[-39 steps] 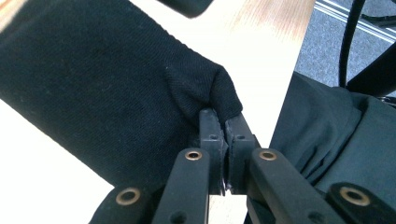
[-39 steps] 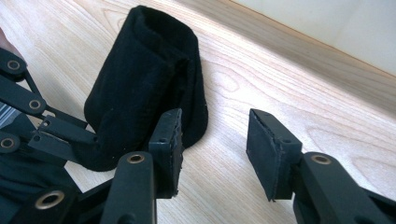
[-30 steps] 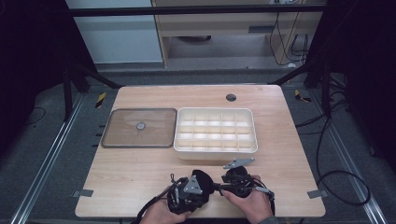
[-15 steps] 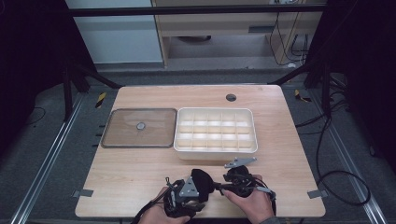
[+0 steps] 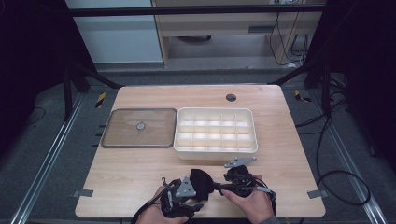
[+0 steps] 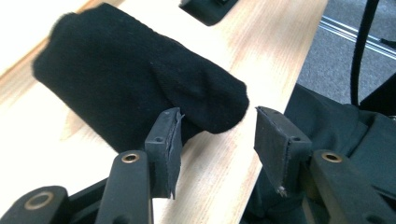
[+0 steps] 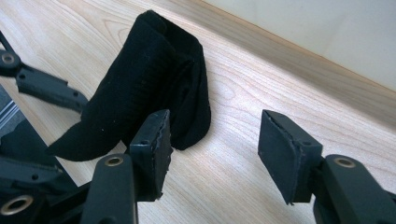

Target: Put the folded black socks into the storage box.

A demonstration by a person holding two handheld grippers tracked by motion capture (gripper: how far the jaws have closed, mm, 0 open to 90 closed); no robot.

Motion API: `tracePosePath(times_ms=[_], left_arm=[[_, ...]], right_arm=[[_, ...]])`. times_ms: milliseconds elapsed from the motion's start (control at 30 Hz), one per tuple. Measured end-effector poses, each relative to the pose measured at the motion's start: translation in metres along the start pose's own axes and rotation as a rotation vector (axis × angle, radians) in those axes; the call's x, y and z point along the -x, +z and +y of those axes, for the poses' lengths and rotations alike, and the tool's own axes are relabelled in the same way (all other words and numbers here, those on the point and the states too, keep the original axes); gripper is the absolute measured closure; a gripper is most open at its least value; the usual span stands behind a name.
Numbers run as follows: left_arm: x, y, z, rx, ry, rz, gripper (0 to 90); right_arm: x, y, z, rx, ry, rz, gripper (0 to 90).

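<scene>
Table (image 5: pixel 140 186), high view: a folded black sock (image 5: pixel 200 179) lies on the bare wood near the front edge, between the two grippers and just in front of the white divided tray (image 5: pixel 215 148). A flat lid (image 5: pixel 140 127) with a small round knob sits to the left of the tray, edges close together.

Left gripper (image 5: pixel 180 195): held in the person's left hand at the front edge, touching or nearly touching the sock's left side. In the left gripper view its jaws stand wide apart (image 6: pixel 217 140); the sock (image 6: pixel 135 88) lies just past the tips, its rounded end reaching into the gap above the left pad. Nothing is clamped between the pads.

Right gripper (image 5: pixel 236 179): held in the person's right hand, just right of the sock. In the right gripper view the jaws are spread wide (image 7: pixel 212 149); the sock (image 7: pixel 149 79) stands folded and slightly raised off the wood, its lower fold beside the left pad. Whether that pad touches the cloth cannot be told. Bare table shows between the pads
</scene>
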State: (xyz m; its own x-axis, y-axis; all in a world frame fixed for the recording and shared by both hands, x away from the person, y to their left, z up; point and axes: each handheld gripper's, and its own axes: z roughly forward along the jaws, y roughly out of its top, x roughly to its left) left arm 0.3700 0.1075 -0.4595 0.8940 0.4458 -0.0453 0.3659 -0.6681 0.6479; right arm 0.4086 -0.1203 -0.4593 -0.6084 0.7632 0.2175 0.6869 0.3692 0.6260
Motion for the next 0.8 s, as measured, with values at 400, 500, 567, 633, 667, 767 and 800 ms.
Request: tracePosePath(times_ms=[400, 500, 567, 633, 667, 767, 800], left_arm=[[-0.001, 0.007, 0.01, 0.051, 0.008, 0.033, 68.9], [-0.005, 0.013, 0.012, 0.043, -0.004, 0.017, 84.5], [-0.007, 0.017, 0.012, 0.039, -0.018, -0.004, 87.3], [-0.007, 0.02, 0.013, 0.018, -0.015, -0.024, 88.1], [-0.007, 0.022, 0.013, 0.01, -0.013, -0.04, 88.4], [-0.004, 0.026, 0.014, -0.016, -0.006, -0.089, 88.6], [-0.003, 0.029, 0.014, -0.02, -0.014, -0.108, 88.6]], right_arm=[[0.001, -0.004, 0.001, 0.0, 0.006, -0.004, 44.0], [0.003, -0.005, 0.001, 0.009, 0.005, -0.002, 44.1], [0.004, -0.006, 0.0, 0.006, 0.008, -0.009, 44.2], [0.005, -0.007, 0.0, 0.006, 0.012, -0.007, 44.2], [0.006, -0.007, -0.001, 0.008, 0.011, -0.013, 44.3], [0.009, -0.008, -0.002, 0.007, 0.019, -0.016, 44.4], [0.01, -0.008, -0.002, 0.007, 0.022, -0.016, 44.4]])
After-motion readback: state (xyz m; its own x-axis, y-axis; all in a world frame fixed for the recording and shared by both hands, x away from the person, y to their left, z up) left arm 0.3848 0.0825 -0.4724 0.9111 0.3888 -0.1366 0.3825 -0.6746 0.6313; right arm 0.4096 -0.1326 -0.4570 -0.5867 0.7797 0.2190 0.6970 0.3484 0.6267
